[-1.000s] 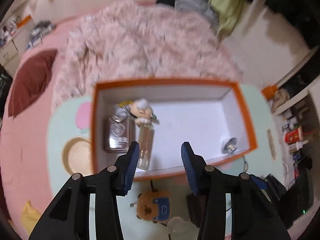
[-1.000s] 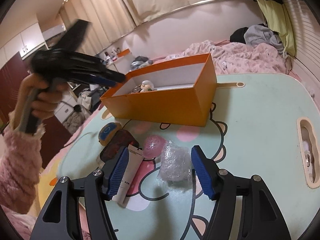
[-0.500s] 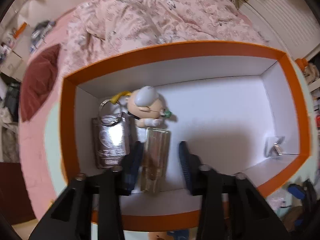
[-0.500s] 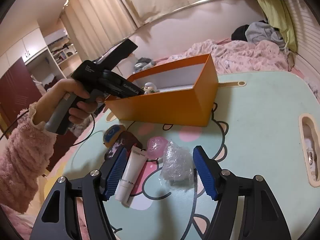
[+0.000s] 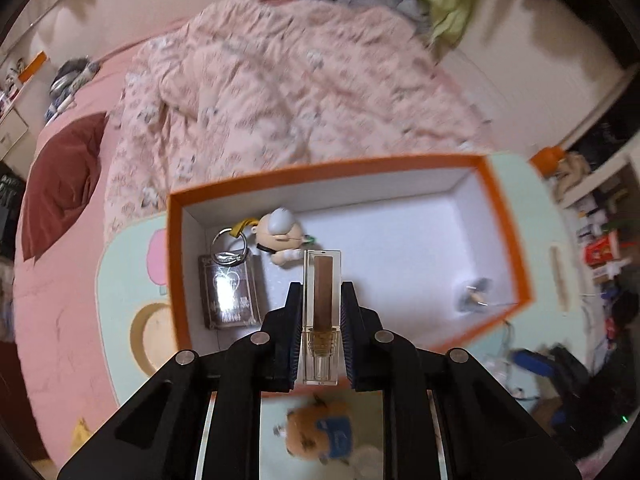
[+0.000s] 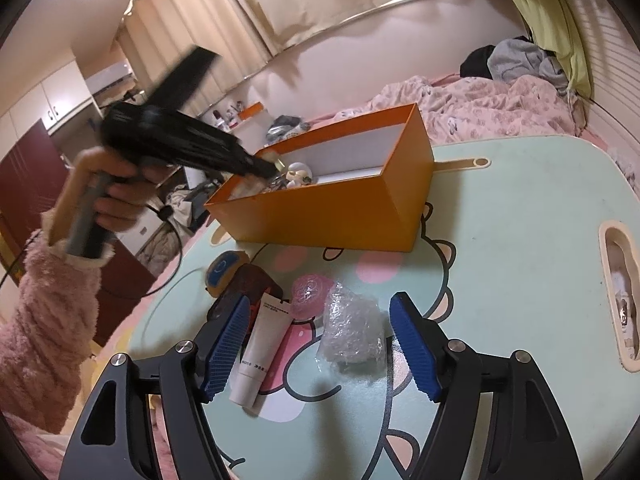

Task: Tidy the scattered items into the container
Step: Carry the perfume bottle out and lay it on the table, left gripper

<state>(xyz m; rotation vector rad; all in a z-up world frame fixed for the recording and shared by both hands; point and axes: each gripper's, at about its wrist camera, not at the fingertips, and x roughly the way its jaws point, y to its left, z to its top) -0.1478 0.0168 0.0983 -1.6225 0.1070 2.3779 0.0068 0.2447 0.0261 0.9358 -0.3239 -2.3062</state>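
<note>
Orange box (image 5: 508, 240) fills mid-frame in the left wrist view, holding a dark card pack (image 5: 230, 294), a small figurine (image 5: 280, 236) and a metal clip (image 5: 474, 294). Clear perfume bottle (image 5: 322, 300) sits clamped in the left gripper (image 5: 322, 332), long axis vertical in frame, cap end lowest. Right gripper (image 6: 320, 344), jaws apart and empty, hovers over a bubble-wrap bundle (image 6: 352, 330) and white tube (image 6: 262, 356).

Left gripper (image 5: 321, 316) clamping clear lipstick tube (image 5: 322, 312), orange box (image 5: 508, 248) below

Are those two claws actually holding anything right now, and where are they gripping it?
The left hand-held gripper pinches a clear rectangular bottle with a brown core by its long sides. The right hand-held gripper holds nothing.
</note>
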